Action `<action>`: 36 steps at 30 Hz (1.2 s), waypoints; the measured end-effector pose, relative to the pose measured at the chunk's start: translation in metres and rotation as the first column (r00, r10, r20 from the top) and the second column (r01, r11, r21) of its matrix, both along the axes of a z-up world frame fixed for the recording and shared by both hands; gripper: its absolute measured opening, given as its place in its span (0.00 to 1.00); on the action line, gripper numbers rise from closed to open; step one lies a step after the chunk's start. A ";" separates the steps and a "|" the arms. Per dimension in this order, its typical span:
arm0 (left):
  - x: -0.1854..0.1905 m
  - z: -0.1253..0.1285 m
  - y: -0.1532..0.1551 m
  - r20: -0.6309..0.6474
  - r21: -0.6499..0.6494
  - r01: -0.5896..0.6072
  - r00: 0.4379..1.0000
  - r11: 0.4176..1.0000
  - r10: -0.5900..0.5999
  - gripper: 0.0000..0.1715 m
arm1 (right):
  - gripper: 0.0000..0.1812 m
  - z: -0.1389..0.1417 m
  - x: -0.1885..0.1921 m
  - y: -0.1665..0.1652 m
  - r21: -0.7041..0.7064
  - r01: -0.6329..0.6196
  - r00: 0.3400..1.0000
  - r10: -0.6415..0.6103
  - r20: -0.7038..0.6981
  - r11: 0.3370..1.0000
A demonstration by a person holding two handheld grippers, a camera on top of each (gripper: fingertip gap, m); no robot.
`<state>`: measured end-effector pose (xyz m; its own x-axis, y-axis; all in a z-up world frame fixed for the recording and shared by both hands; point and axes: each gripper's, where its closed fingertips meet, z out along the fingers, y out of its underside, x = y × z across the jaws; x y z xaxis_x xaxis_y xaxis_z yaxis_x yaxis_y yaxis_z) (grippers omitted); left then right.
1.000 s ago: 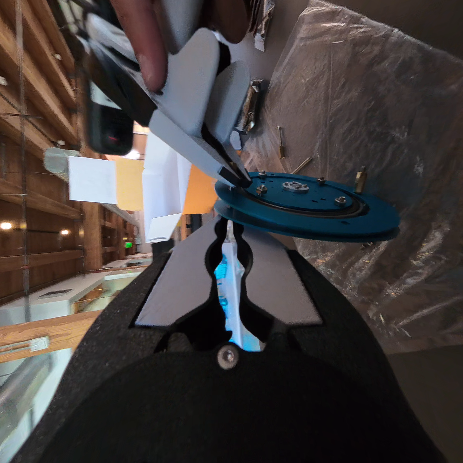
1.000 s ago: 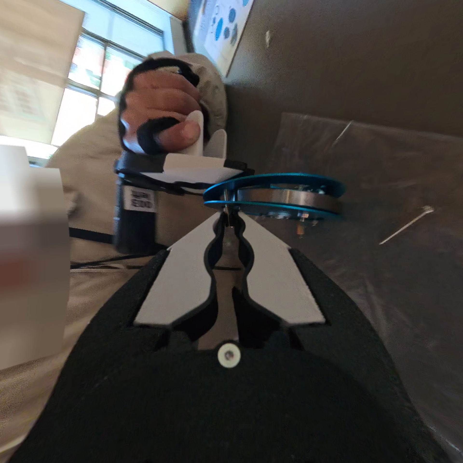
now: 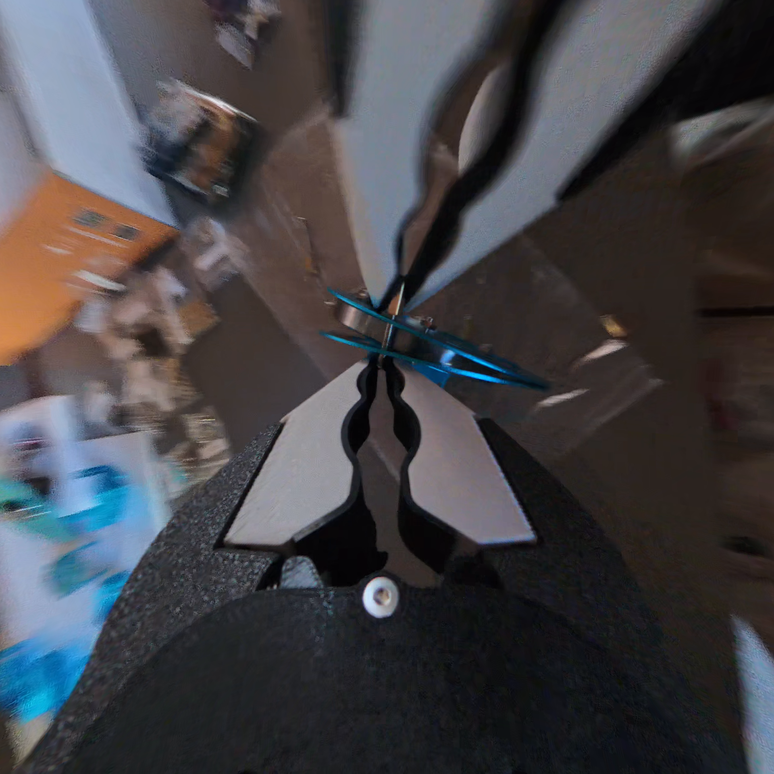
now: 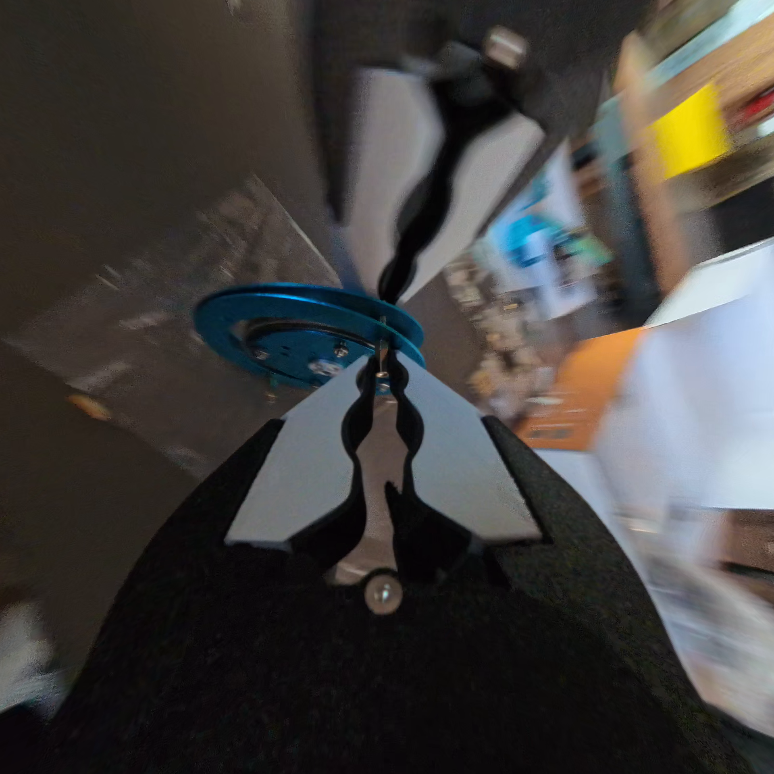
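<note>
A blue two-disc assembly [image 3: 456, 360] with a metal ring between its discs hangs in the air between both grippers. My left gripper [image 3: 379, 364] is shut on its near rim from below. My right gripper [image 3: 393, 299] comes in from the top of the left wrist view, tips against the same rim. In the right wrist view my right gripper [image 4: 381, 366] is shut on a thin metal screw [image 4: 382, 356] that passes through the rim of the assembly [image 4: 268, 318]. The left gripper [image 4: 391, 295] meets the rim from the far side. Both views are heavily blurred.
A clear plastic sheet [image 4: 176, 293] lies on the dark table [image 4: 104, 125] behind the assembly. A small brass part [image 4: 89, 406] lies on the sheet. A blurred orange box [image 3: 54, 259] and white and blue clutter [image 3: 75, 502] are at the left. My two grippers' fingertips are within a few centimetres of each other.
Both grippers and the blue assembly have swung round together, so the background now streaks with motion blur. The grippers now face each other tip to tip at the rim.
</note>
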<state>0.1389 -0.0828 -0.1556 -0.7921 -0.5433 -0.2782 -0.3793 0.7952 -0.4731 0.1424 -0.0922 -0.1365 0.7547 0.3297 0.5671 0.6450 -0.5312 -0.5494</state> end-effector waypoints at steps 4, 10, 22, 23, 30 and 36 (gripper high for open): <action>0.013 0.009 0.003 0.519 0.422 -0.037 0.829 0.906 -0.209 0.01 | 0.02 -0.005 -0.006 -0.007 -0.309 -0.039 0.562 -0.235 -0.793 0.950; 0.007 0.019 -0.004 0.740 0.517 -0.200 0.593 0.832 -0.318 0.01 | 0.02 0.004 -0.020 -0.014 -0.384 -0.441 -0.416 -0.564 -0.713 0.811; 0.004 0.007 0.002 0.421 0.235 -0.024 0.904 0.972 -0.080 0.01 | 0.20 0.010 -0.015 -0.019 -0.129 -0.142 0.788 0.033 -0.615 0.981; 0.002 0.006 0.002 0.367 0.199 -0.009 0.928 0.980 -0.066 0.01 | 0.20 0.010 -0.011 -0.019 -0.082 -0.117 0.880 0.065 -0.471 0.990; -0.018 0.001 -0.010 -0.128 -0.154 0.008 0.991 0.988 -0.028 0.01 | 0.15 0.005 0.004 -0.008 0.084 -0.132 0.838 0.066 0.541 0.988; -0.019 0.000 -0.015 -0.261 -0.238 -0.034 0.965 0.971 -0.030 0.01 | 0.03 0.000 -0.003 -0.001 0.097 -0.158 0.807 0.072 0.587 0.983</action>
